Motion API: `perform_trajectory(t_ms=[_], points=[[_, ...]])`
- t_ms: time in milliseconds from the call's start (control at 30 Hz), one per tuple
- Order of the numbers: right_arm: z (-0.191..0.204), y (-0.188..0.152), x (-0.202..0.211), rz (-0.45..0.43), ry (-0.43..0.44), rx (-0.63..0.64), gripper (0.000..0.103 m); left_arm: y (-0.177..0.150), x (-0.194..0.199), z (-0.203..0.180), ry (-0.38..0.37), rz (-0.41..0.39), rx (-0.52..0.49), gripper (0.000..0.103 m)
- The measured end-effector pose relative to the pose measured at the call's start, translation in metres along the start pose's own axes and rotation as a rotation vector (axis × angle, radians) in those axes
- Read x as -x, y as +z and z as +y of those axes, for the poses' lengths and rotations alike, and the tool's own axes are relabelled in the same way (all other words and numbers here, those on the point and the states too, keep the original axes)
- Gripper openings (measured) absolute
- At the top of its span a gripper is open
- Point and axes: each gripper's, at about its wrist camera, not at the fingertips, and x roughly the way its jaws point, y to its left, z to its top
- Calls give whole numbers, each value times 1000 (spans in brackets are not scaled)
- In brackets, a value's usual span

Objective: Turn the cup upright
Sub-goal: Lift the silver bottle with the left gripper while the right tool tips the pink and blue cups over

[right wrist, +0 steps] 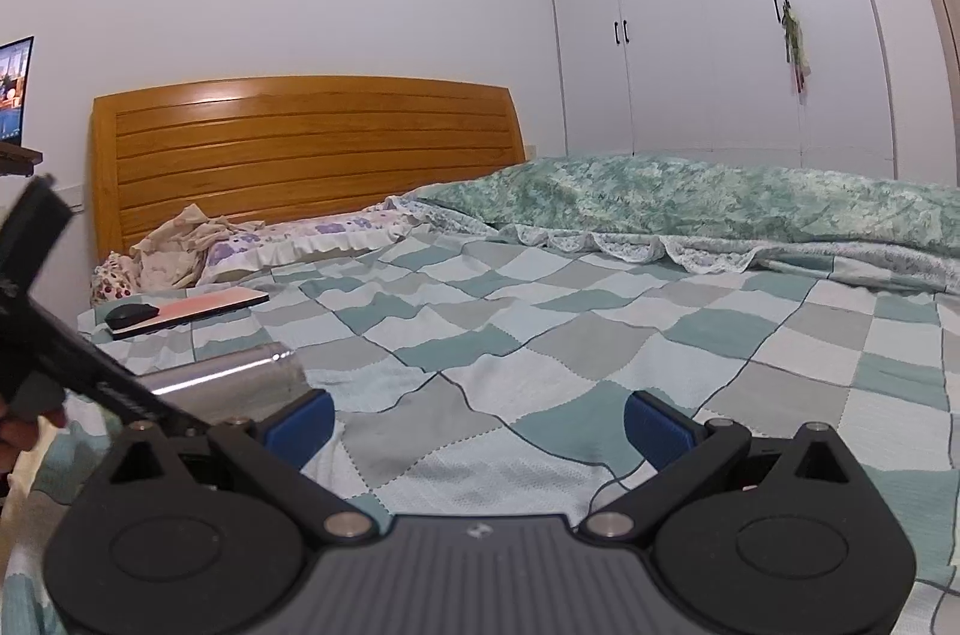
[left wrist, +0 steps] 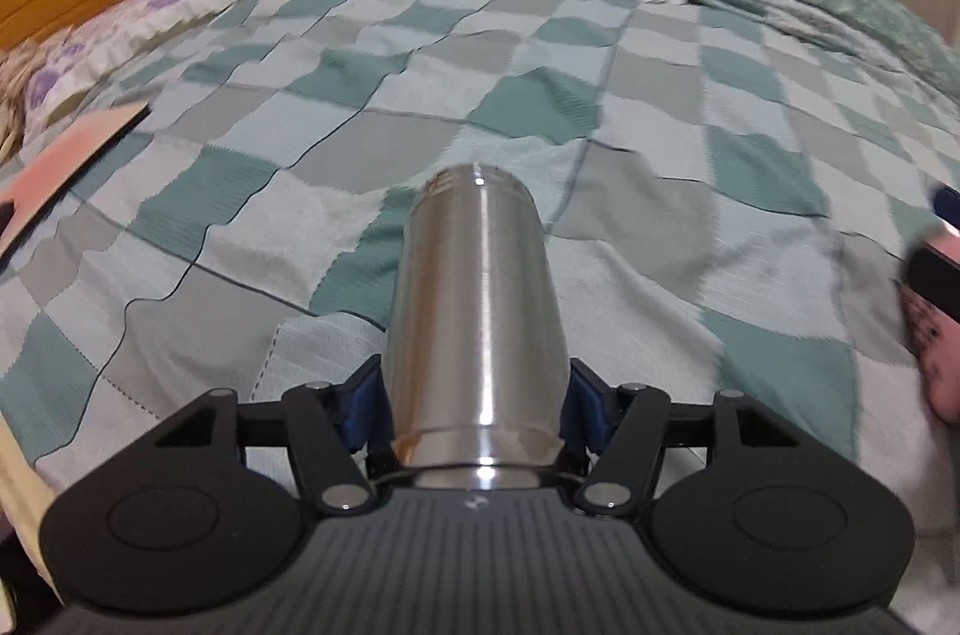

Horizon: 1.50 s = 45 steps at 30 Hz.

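Observation:
A shiny steel cup (left wrist: 477, 317) lies lengthwise between the blue pads of my left gripper (left wrist: 477, 395), which is shut on its sides. The cup points away from the camera, roughly level above the checked bedspread (left wrist: 660, 107). In the right wrist view the same cup (right wrist: 228, 377) shows at the lower left, lying sideways in the left gripper's black frame. My right gripper (right wrist: 478, 422) is open and empty, low over the bedspread (right wrist: 540, 335), to the right of the cup.
A pink board (right wrist: 198, 308) with a black mouse (right wrist: 131, 314) lies near the pillows (right wrist: 288, 242) by the wooden headboard (right wrist: 306, 143). A rumpled green quilt (right wrist: 720, 203) runs along the far side. White wardrobes (right wrist: 720, 35) stand behind.

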Motion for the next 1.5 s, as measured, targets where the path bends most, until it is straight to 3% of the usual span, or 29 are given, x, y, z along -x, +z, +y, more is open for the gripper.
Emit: perform_trajectory(t_ms=[300, 500, 800, 967, 1133, 1167, 1200, 1233, 1300, 1500], points=[[45, 16, 46, -90, -14, 139, 103, -36, 79, -42, -156, -119, -126, 63], [76, 23, 85, -98, -38, 187, 103, -74, 109, -64, -224, -159, -175, 64], [93, 7, 136, -18, -91, 147, 103, -128, 113, -84, -228, -219, -251, 64], [96, -3, 154, 22, -111, 118, 103, -145, 97, -83, -233, -164, -239, 64], [105, -12, 165, 51, -131, 98, 103, -151, 94, -75, -259, -175, -221, 64], [107, -13, 166, 56, -134, 95, 103, -150, 94, -73, -265, -165, -214, 64], [109, -14, 167, 64, -138, 92, 103, -151, 95, -73, -260, -156, -212, 72], [112, -14, 168, 71, -142, 90, 103, -151, 99, -72, -245, -157, -213, 90], [118, -15, 170, 85, -152, 89, 103, -153, 112, -67, -237, -212, -219, 103], [136, -3, 178, 83, -209, 88, 103, -156, 160, -27, -296, -335, -187, 103]])
